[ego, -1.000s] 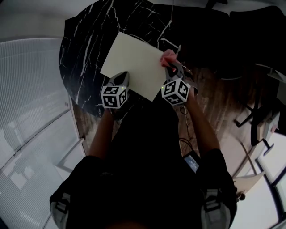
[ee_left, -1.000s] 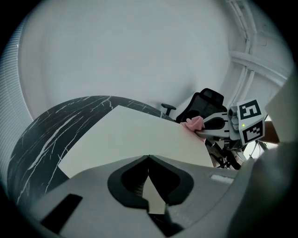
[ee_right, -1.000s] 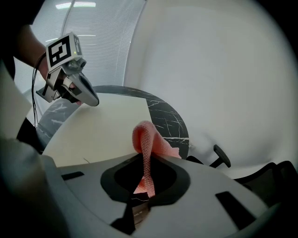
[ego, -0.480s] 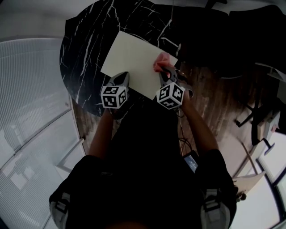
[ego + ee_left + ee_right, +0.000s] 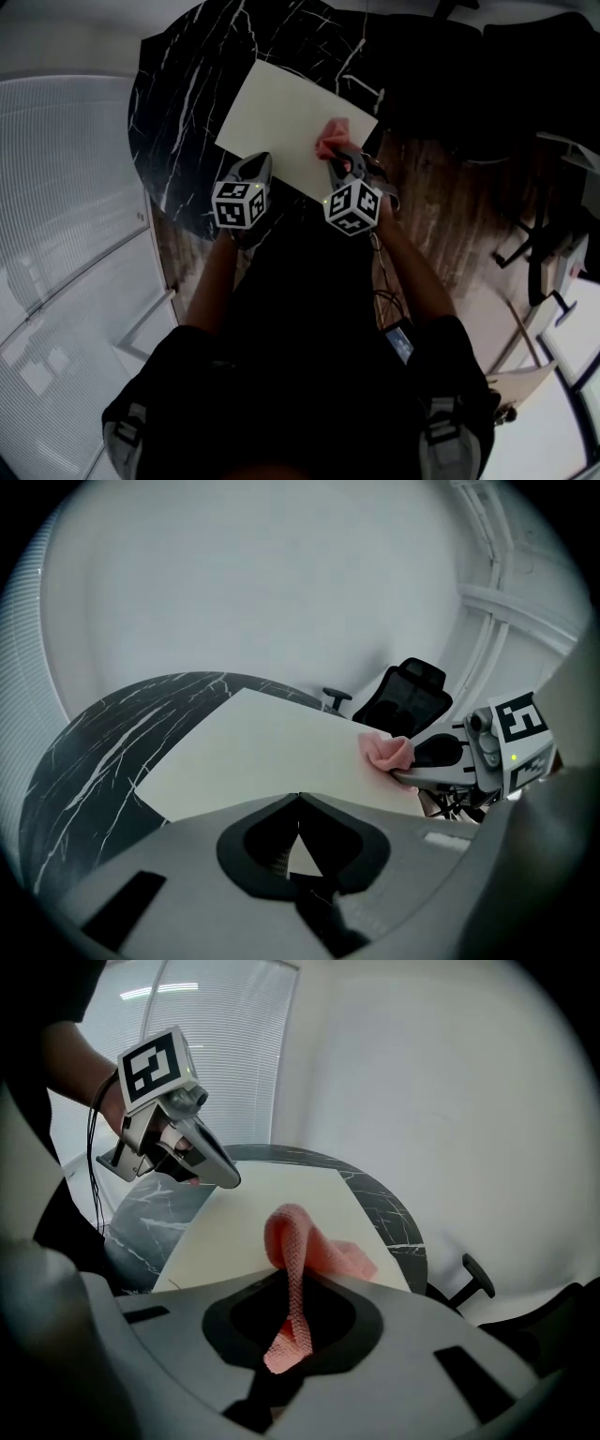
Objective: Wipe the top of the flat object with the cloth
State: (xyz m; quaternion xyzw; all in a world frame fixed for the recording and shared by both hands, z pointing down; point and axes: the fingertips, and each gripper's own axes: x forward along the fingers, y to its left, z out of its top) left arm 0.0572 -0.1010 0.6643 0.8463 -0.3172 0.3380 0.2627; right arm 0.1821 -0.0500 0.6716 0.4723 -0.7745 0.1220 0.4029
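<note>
A cream flat board [image 5: 281, 112] lies on a round black marble table [image 5: 183, 94]. My left gripper [image 5: 257, 161] is at the board's near edge, its jaws shut on that edge; the board [image 5: 253, 747] spreads out ahead of the left gripper [image 5: 298, 799]. My right gripper [image 5: 336, 156] is shut on a pink cloth [image 5: 330, 139], which rests bunched on the board near its right corner. In the right gripper view the cloth [image 5: 298, 1241] runs from between the jaws of the right gripper [image 5: 289, 1283] onto the board [image 5: 248, 1218].
A black office chair [image 5: 411, 694] stands beyond the table's far side. More chair frames [image 5: 544, 253] stand on the wooden floor [image 5: 450, 197] to the right. White blinds [image 5: 66, 187] run along the left. The table edge [image 5: 178, 230] lies just below my grippers.
My right gripper has slid the pink cloth leftward across the board from its right edge. The left gripper and the board have stayed put.
</note>
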